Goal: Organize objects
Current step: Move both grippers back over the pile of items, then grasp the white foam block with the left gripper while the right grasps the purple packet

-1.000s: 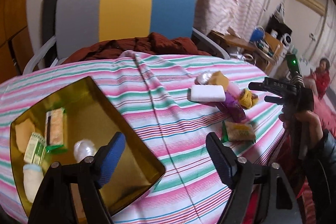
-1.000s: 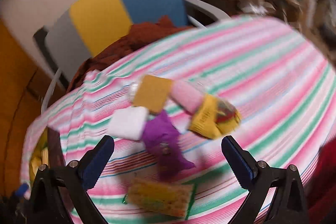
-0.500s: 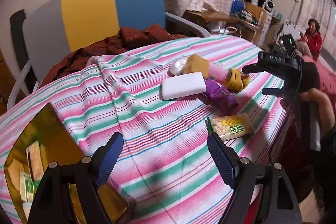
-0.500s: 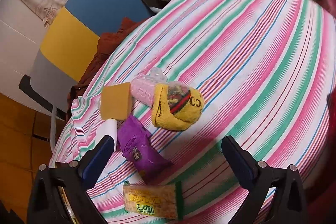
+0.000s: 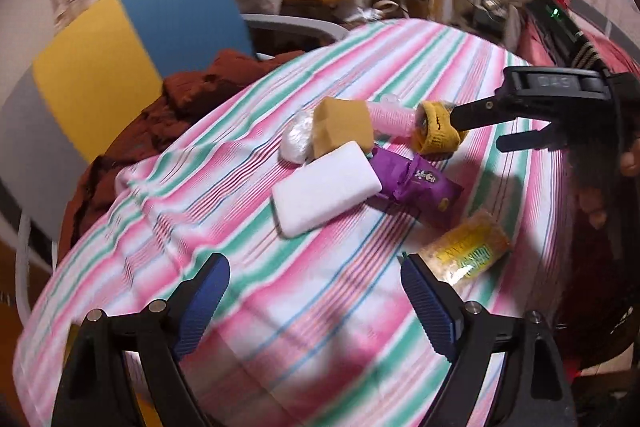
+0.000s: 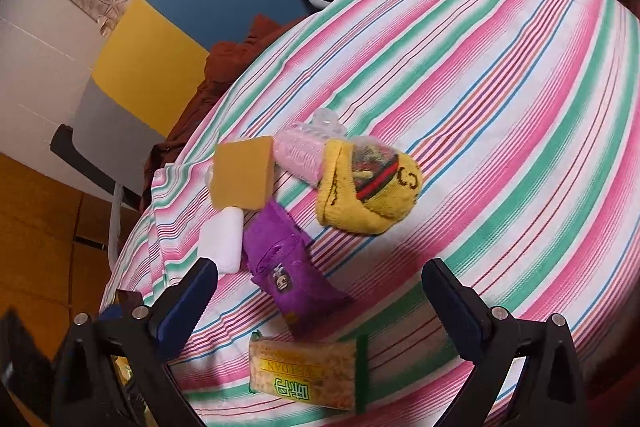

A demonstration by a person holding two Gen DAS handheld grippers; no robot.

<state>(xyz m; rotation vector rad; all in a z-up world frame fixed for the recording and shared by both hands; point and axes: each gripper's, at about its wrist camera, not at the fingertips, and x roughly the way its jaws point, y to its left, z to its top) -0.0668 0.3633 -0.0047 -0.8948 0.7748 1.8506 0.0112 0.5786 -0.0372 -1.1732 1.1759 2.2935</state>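
Right tongs (image 6: 320, 301): apart, empty, above purple packet (image 6: 289, 273) and cracker pack (image 6: 306, 373). Left tongs (image 5: 316, 291): apart, empty, white block (image 5: 326, 189) ahead on bench (image 5: 248, 307).

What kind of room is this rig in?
Probably a lived-in home room: striped tablecloth, snack packet and sock on it, chair draped with clothing, curtains behind. Both grippers open.

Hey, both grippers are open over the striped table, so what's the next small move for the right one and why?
Probably lower the right gripper onto the purple packet and close. Its jaws are open and empty, and that packet lies between them, nearer than the yellow sock or the orange sponge. The left gripper is open too, but over bare cloth.
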